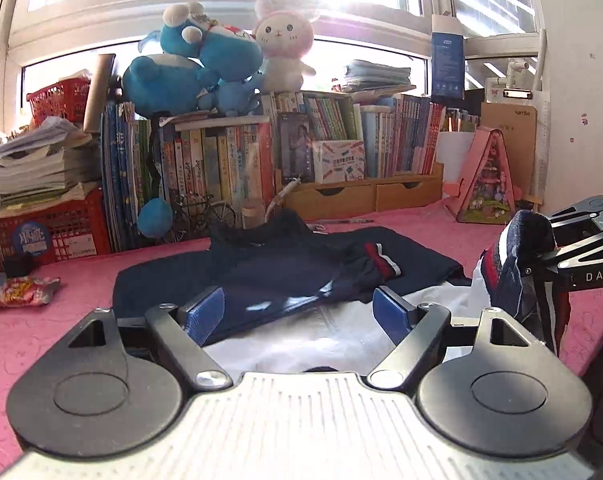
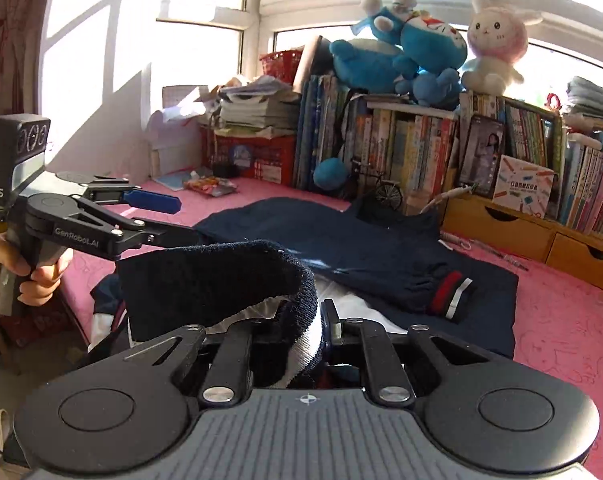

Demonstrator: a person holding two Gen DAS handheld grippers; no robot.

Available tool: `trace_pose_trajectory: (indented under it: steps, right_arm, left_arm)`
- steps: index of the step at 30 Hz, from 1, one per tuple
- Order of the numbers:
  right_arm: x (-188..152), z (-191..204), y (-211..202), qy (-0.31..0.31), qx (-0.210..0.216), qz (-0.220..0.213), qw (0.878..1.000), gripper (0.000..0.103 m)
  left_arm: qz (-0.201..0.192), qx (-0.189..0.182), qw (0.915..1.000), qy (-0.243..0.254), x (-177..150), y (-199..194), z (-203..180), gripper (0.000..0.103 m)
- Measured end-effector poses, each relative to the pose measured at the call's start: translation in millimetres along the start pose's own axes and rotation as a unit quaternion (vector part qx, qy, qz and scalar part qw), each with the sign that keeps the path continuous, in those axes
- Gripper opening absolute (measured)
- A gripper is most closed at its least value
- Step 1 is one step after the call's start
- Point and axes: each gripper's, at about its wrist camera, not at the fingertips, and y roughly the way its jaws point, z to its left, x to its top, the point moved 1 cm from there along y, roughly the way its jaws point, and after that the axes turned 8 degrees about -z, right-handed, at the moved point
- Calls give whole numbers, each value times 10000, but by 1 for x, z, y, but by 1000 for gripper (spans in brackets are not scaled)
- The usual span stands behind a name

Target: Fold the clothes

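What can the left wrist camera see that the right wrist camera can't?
Only the left wrist view shows the pink toy house and the open left hand-held gripper's blue pads. Only the right wrist view shows the person's hand on the handle. Both show the navy garment on the pink cloth, the right hand-held gripper shut on its ribbed hem, and the plush toys.

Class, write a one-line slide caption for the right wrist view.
Right gripper shut on a navy ribbed cuff; open left gripper alongside, navy garment spread on the pink cloth.
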Motion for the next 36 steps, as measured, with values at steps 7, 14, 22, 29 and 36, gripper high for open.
trace_pose_trajectory:
  steps: [7, 14, 22, 29, 36]
  right_arm:
    - [4, -104, 143, 1774, -779, 481, 9799, 17]
    - [-43, -133, 150, 2013, -529, 1062, 9723, 84]
    - [-24, -103, 59, 198, 495, 176, 9984, 85]
    - [-41, -41, 73, -1461, 1143, 762, 9797, 65]
    - [-36, -69, 103, -575, 114, 888, 9943, 72]
  left_arm:
    - [138, 400, 9990, -129, 9, 20, 25, 81]
    - [688, -94, 9948, 751, -31, 3, 5, 98]
    - [1133, 178, 9931, 258, -56, 39, 19, 99]
    - [1472, 684, 9867, 132, -75, 52, 27, 101]
    - [1500, 848, 9850, 95, -76, 50, 31, 102]
